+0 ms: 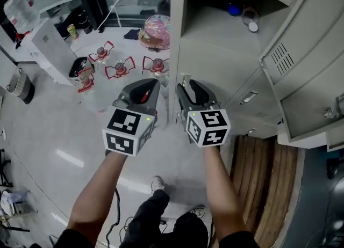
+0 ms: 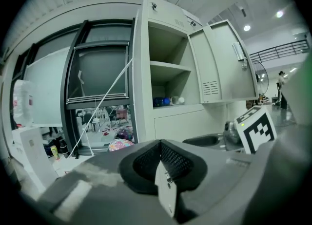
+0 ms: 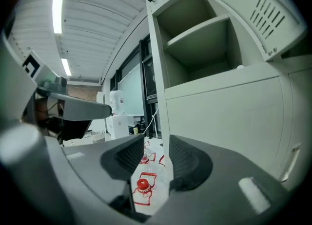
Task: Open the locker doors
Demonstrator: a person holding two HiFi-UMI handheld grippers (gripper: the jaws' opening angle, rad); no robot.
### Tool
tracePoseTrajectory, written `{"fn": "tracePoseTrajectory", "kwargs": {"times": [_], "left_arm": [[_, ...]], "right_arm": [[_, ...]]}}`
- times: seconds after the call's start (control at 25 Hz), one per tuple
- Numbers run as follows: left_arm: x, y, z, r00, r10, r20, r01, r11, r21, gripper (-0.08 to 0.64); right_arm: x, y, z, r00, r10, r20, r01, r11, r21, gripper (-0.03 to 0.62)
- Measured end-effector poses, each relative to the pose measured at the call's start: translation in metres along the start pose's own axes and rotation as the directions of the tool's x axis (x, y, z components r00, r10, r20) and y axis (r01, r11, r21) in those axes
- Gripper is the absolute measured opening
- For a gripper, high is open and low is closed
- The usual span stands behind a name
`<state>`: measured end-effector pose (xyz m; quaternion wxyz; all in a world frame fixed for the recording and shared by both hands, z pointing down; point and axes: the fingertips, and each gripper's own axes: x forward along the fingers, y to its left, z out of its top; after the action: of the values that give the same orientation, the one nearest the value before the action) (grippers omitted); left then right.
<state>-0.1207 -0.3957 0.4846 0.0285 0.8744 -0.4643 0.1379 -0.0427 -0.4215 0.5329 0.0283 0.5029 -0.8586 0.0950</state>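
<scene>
The grey lockers (image 1: pixel 215 70) stand at the right of the head view. The upper door (image 1: pixel 301 53) is swung open to the right, showing a compartment with a shelf (image 2: pixel 168 66). The door below it (image 3: pixel 229 117) is closed, with a small handle (image 1: pixel 248 97). My left gripper (image 1: pixel 148 82) hovers left of the locker's front corner, and its pads (image 2: pixel 160 146) meet with nothing held. My right gripper (image 1: pixel 185 85) hangs just before that corner edge (image 3: pixel 158 73). It stands open (image 3: pixel 156 158), and only the floor shows through the gap between its pads.
Several bottles with red caps (image 1: pixel 119 68) stand on the floor to the left. Behind them are a colourful round object (image 1: pixel 156 29) and a white cabinet (image 1: pixel 48 43). A blue item (image 1: pixel 233 9) and a jar (image 1: pixel 250 19) sit in the open compartment. Wooden flooring (image 1: pixel 269 188) runs along the locker's foot.
</scene>
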Motion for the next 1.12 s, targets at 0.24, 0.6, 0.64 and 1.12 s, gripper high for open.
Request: {"fn": "tracePoseTrajectory", "kwargs": {"times": [0.24,0.6,0.64,1.12], "left_arm": [[0.013,0.006,-0.027,1.0,-0.008,0.011,0.007,1.0,0.027,0.003],[0.027,0.016,-0.08,1.0,0.004,0.009,-0.004,1.0,0.001,0.003],[0.028,0.017,-0.084,1.0,0.006,0.013,-0.006,1.0,0.0,0.003],[0.026,0.03,-0.106,0.999,0.036,0.027,-0.036,0.999,0.0,0.003]], "right_arm": [[0.031,-0.016,-0.041,0.999,-0.031,-0.017,0.031,0.999,-0.017,0.161],[0.069,-0.04,-0.093,0.997,-0.065,-0.03,0.065,0.998,0.0,0.161],[0.073,-0.042,-0.097,0.997,-0.072,-0.03,0.072,0.997,-0.003,0.163],[0.098,-0.043,-0.1,0.997,-0.073,-0.013,0.072,0.996,-0.05,0.172]]}}
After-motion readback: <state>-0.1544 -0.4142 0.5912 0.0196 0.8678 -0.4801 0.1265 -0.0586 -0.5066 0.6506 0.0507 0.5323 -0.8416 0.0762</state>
